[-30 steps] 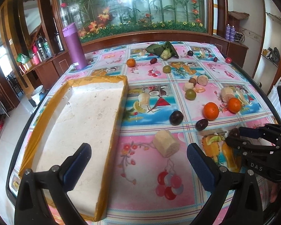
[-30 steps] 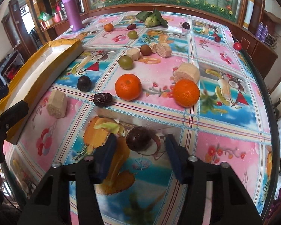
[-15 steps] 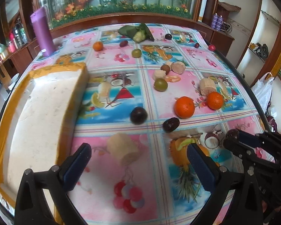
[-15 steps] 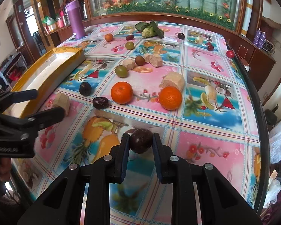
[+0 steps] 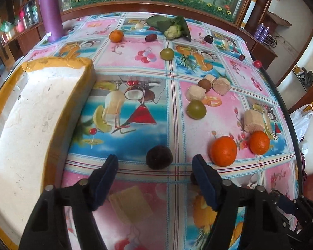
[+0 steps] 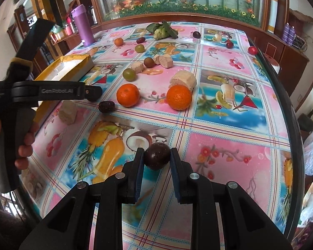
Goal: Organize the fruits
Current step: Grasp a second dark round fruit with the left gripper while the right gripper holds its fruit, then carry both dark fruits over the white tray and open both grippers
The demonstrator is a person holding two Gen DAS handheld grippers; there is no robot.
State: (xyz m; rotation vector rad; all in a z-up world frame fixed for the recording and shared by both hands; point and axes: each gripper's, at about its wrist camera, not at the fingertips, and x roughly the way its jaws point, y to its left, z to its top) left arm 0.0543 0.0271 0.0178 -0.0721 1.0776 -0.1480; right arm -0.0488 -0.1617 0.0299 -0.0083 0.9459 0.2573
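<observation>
A dark purple round fruit (image 6: 156,155) sits pinched between the pads of the right gripper (image 6: 157,159), just above the table (image 6: 229,125). Another dark, rough-skinned round fruit (image 5: 159,157) lies on the table just ahead of the left gripper (image 5: 155,164), untouched. Two oranges (image 5: 223,151) rest near each other to its right, one beside a pale cut chunk (image 5: 253,118). A green round fruit (image 5: 196,109) lies farther back, near a brown one (image 5: 204,83) and more pale chunks. A small orange (image 5: 116,36) sits at the far side.
</observation>
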